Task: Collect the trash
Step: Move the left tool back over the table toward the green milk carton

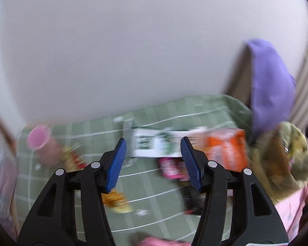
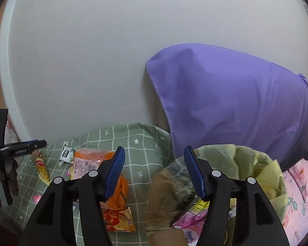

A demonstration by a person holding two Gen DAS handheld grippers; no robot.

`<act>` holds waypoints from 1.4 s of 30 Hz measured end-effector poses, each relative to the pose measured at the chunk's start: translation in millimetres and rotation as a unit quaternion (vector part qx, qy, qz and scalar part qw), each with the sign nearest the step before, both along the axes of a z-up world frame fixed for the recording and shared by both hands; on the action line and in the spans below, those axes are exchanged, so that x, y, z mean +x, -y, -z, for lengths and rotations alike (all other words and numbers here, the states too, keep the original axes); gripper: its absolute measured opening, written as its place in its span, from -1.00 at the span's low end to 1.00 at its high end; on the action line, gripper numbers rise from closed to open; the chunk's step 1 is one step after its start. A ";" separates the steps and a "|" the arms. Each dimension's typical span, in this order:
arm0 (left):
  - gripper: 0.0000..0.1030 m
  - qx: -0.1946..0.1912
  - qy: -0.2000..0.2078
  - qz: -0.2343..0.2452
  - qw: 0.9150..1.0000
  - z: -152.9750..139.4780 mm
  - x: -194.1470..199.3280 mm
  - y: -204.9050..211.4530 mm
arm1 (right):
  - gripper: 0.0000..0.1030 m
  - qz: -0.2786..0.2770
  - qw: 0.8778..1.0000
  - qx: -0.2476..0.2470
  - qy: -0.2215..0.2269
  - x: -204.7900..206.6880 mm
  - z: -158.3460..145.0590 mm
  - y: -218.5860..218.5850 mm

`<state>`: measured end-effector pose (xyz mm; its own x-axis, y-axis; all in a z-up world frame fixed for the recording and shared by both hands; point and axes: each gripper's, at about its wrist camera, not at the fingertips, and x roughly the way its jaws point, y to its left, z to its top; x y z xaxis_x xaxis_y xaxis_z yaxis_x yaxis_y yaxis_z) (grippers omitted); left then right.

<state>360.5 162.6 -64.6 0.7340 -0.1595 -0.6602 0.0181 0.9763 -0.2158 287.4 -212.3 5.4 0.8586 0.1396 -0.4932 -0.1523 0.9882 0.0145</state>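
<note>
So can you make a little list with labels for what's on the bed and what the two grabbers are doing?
surface: green checked sheet
trash on the sheet: orange packet, red and yellow wrapper, pink cup
collecting bag: yellow-green bag, pink wrapper inside
behind: purple pillow
left gripper: open, empty
right gripper: open, empty, between sheet and bag

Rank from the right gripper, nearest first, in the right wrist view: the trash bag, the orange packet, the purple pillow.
1. Trash bag: just under the right gripper, right side.
2. Orange packet: left, on the green cloth.
3. Purple pillow: behind the bag, against the wall.
</note>
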 end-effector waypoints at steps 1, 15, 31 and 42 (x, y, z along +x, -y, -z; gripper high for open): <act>0.01 -0.006 -0.004 -0.007 1.000 3.5 -0.1 -7.8 | 0.10 -0.009 1.000 -0.004 -0.004 0.8 2.1 -5.5; 0.15 0.046 -0.017 0.194 0.980 20.6 90.1 37.7 | 0.10 -0.076 0.993 -0.012 -0.095 -22.1 49.5 -54.9; 0.20 -0.009 -0.143 0.229 0.963 83.3 80.6 7.3 | 0.10 -0.070 0.981 -0.018 -0.182 -31.8 106.9 -60.1; 0.21 0.006 -0.103 0.185 0.977 48.2 27.6 -6.2 | 0.10 -0.077 0.981 -0.020 -0.176 -21.6 121.0 -57.9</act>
